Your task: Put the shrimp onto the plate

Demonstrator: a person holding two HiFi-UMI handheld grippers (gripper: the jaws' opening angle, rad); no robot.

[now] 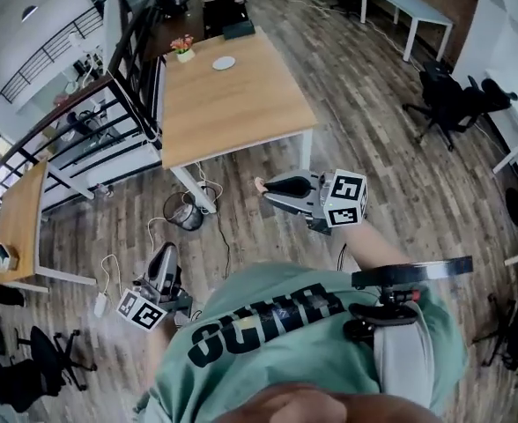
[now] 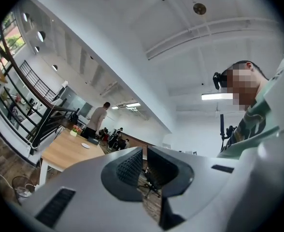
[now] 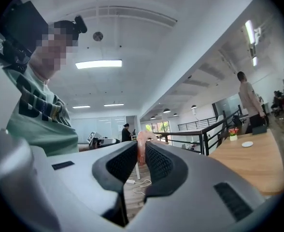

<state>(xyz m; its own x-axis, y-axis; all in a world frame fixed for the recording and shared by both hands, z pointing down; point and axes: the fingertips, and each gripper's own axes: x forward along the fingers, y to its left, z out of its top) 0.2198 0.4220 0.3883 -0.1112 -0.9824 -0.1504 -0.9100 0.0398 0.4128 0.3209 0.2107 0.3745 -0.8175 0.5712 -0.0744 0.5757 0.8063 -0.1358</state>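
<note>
Wood floor [image 1: 400, 148] runs through an open office, and a long table [image 1: 233, 104] stands well ahead of the person with a small white plate [image 1: 224, 63] near its far end, beside a flower pot [image 1: 184, 49]. The right gripper [image 1: 263, 186] is held out in front of the body, jaws pointing towards the person's left, clamped on a pink shrimp [image 3: 141, 141] whose curled end pokes above the pads. The left gripper [image 1: 164, 252] hangs low at the side with its jaws slightly apart and nothing between them. Dark block letters cross the green shirt [image 1: 268, 324], but folds keep them from being read.
</note>
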